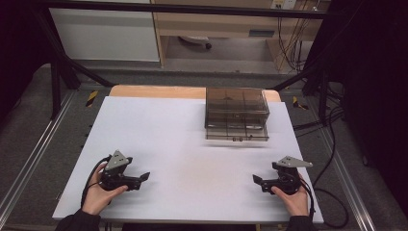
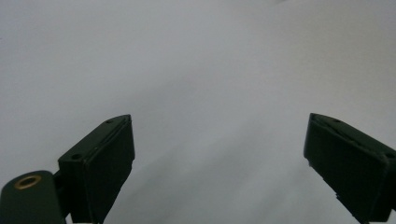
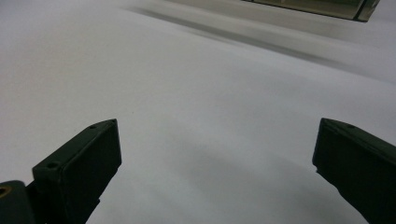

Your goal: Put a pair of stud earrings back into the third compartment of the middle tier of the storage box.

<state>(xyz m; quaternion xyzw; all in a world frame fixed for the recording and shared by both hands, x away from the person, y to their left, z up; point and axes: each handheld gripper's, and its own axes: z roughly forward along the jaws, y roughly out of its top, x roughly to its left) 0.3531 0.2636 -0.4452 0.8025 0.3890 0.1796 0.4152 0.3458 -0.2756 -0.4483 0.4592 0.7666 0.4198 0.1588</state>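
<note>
Two handheld grippers rest low over a white surface (image 1: 183,144), one near each front corner, each gripped by a hand coming in from the bottom edge of the high view. The left gripper (image 1: 143,178) sits at the front left, its fingers pointing toward the middle of the surface; the left hand (image 1: 100,194) wraps its body from below, and a grey three-cornered plate (image 1: 118,160) sits on top. The right gripper (image 1: 257,180) mirrors it at the front right, pointing inward, held by the right hand (image 1: 294,199).

Each gripper's own view shows its fingers spread wide apart with nothing between them, just bare white surface: the left gripper's fingers (image 2: 100,168) and the right gripper's fingers (image 3: 81,175) are both empty.

Toward the back right of the surface, well apart from both grippers, stands a smoky translucent drawer box (image 1: 236,113) with stacked drawers; the lowest drawer front seems to jut forward slightly. Its bottom edge (image 3: 322,7) shows at the top of the right gripper view.
</note>
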